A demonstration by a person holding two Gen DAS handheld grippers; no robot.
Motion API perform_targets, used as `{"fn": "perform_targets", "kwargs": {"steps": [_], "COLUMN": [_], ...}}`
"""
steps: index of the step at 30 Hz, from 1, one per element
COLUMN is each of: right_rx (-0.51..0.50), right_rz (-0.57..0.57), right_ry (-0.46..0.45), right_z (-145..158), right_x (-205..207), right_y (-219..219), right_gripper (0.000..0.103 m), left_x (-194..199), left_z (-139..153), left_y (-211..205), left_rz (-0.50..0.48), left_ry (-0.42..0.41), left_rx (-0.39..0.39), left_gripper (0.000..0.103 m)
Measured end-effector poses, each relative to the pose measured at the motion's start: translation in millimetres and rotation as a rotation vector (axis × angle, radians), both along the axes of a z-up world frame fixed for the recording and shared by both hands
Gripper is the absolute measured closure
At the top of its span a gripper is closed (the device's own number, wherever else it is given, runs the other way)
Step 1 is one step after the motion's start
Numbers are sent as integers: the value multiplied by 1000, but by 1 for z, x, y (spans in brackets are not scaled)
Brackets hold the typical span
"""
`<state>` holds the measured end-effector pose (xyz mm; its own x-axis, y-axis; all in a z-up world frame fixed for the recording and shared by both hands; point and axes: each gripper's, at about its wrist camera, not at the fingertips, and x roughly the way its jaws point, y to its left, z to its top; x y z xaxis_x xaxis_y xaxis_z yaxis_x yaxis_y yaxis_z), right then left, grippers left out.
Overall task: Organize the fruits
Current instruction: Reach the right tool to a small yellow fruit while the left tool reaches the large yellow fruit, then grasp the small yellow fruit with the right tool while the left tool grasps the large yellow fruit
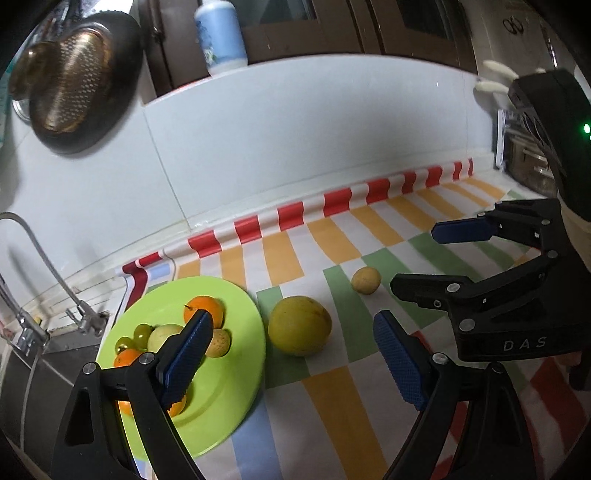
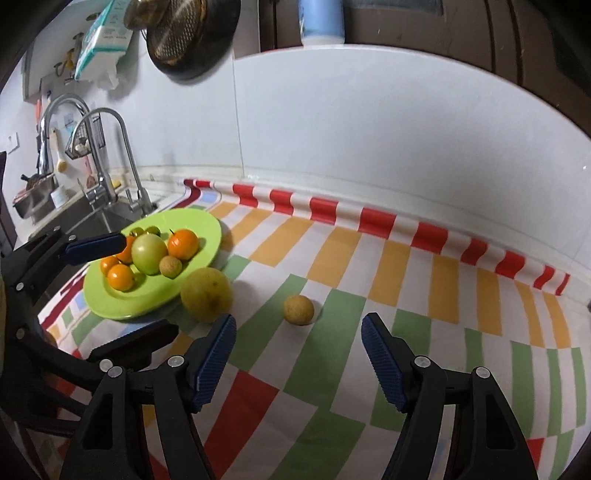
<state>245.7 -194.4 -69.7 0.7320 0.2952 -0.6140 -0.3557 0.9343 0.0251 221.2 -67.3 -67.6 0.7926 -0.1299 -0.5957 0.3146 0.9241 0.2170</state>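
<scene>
A lime green plate [image 1: 229, 369] [image 2: 207, 236] holds several oranges [image 2: 183, 243], a pale green apple [image 2: 149, 253], green grapes [image 1: 140, 334] and a small tan fruit [image 2: 170, 266]. A large yellow fruit [image 1: 299, 325] [image 2: 207, 300] lies on the cloth beside the plate. A small yellow fruit [image 1: 365, 280] [image 2: 298, 309] lies further right. My left gripper [image 1: 291, 360] is open and empty, its jaws either side of the large yellow fruit, short of it. My right gripper [image 2: 299, 354] is open and empty, just short of the small yellow fruit; it also shows in the left wrist view [image 1: 410, 266].
A striped tablecloth [image 2: 369, 295] covers the counter against a white tiled wall. A sink with faucets [image 2: 107, 155] is at the left, next to the plate. A strainer and pan [image 1: 70, 88] hang on the wall. A blue bottle [image 1: 221, 35] stands on the ledge.
</scene>
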Motion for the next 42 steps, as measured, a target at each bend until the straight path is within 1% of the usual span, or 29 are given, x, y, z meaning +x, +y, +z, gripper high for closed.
{"fn": "perform_targets", "kwargs": {"steps": [2, 4, 6, 7, 8, 12, 14, 16, 17, 19, 23, 24, 25, 27, 32, 42], "right_rx": [-6, -15, -22, -23, -23, -40, -44, -38, -33, -26, -29, -28, -23, -20, -21, 4], "right_rz": [11, 22, 34, 39, 46, 65, 73, 74, 76, 78, 90, 88, 88, 88, 75, 48], "right_ry": [15, 24, 36, 43, 53, 73, 87, 101, 109, 118, 142, 148, 153, 152, 134, 82], "right_z": [-5, -10, -15, -17, -20, -28, -32, -35, -36, -38, -42, -43, -43, -42, -38, -13], "right_x": [8, 14, 22, 25, 30, 42, 47, 51, 53, 57, 61, 62, 63, 62, 56, 25], "right_y": [2, 4, 6, 7, 8, 12, 13, 13, 14, 15, 17, 16, 15, 15, 14, 13], "right_gripper": [35, 39, 39, 41, 42, 49, 50, 54, 54, 59, 64, 69, 72, 74, 74, 74], "left_x": [8, 16, 22, 25, 28, 37, 40, 42, 43, 46, 50, 50, 51, 50, 47, 20], "left_z": [-7, -14, -19, -22, -24, -31, -34, -36, -36, -38, -39, -38, -38, -38, -33, -8], "left_y": [-1, -1, -1, -2, -1, -1, -2, -4, -4, -5, -5, -4, -4, -4, 1, 13], "left_rz": [-6, -14, -20, -22, -22, -34, -36, -37, -39, -41, -31, -30, -28, -24, -7, 21], "left_ry": [17, 39, 55, 67, 79, 127, 138, 143, 146, 157, 157, 160, 162, 167, 182, 146], "left_rx": [12, 21, 20, 20, 18, -5, -6, -4, -3, -2, 4, -5, -8, -18, -56, -116], "left_gripper": [17, 20, 23, 24, 27, 32, 35, 38, 40, 44, 52, 53, 53, 53, 53, 53]}}
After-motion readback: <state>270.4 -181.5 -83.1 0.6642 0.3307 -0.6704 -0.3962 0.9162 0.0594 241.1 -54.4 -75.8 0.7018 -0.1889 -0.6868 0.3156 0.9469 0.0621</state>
